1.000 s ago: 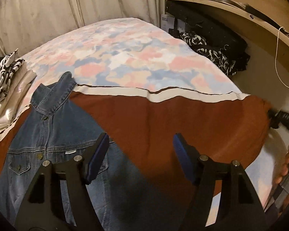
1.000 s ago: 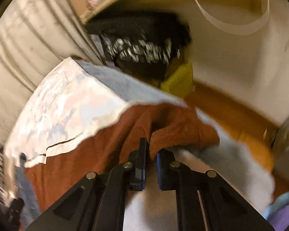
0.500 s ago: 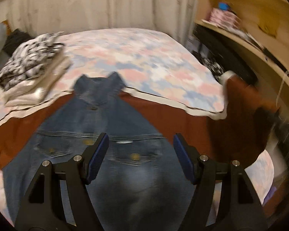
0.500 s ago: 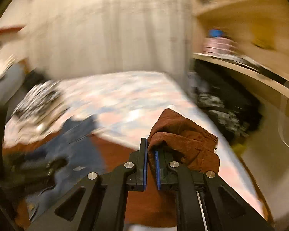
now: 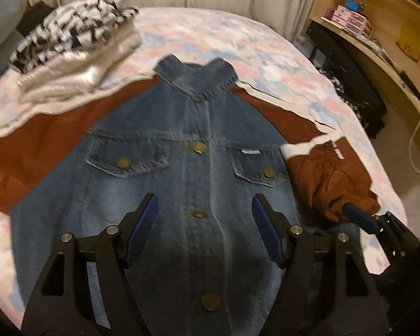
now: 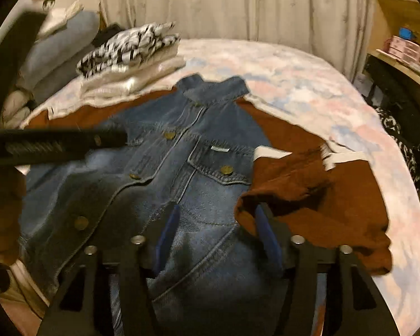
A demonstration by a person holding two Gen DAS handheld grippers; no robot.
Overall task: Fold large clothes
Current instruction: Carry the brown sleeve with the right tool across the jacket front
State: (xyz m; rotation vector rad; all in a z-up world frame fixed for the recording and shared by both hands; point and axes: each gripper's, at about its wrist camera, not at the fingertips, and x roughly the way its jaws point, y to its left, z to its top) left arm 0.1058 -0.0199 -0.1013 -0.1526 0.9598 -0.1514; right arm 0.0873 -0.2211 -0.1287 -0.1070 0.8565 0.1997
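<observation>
A blue denim jacket (image 5: pixel 210 140) with rust-brown sleeves lies face up on the bed, collar away from me. My left gripper (image 5: pixel 204 229) hovers open over its buttoned front, nothing between the fingers. The jacket's right-hand brown sleeve (image 6: pixel 322 193) is bunched and folded in beside the chest pocket. My right gripper (image 6: pixel 217 232) is at that sleeve's cuff with its jaws opening; the cloth drapes over the right finger and the pads do not press it. One blue pad (image 5: pixel 358 218) of it shows in the left wrist view. The other brown sleeve (image 5: pixel 42 145) lies stretched out to the left.
A stack of folded clothes (image 5: pixel 78 53) sits at the bed's far left, with pillows (image 6: pixel 58 44) behind it. The floral bedspread (image 5: pixel 238 42) reaches to a curtain. A wooden shelf (image 5: pixel 378 36) and dark clothes (image 5: pixel 358 84) stand right of the bed. The left tool's black body (image 6: pixel 56 142) crosses the right wrist view.
The right gripper swung the brown sleeve from the bed's right edge in toward the jacket and its jaws have parted. The left gripper shifted left to sit over the jacket's front, still open.
</observation>
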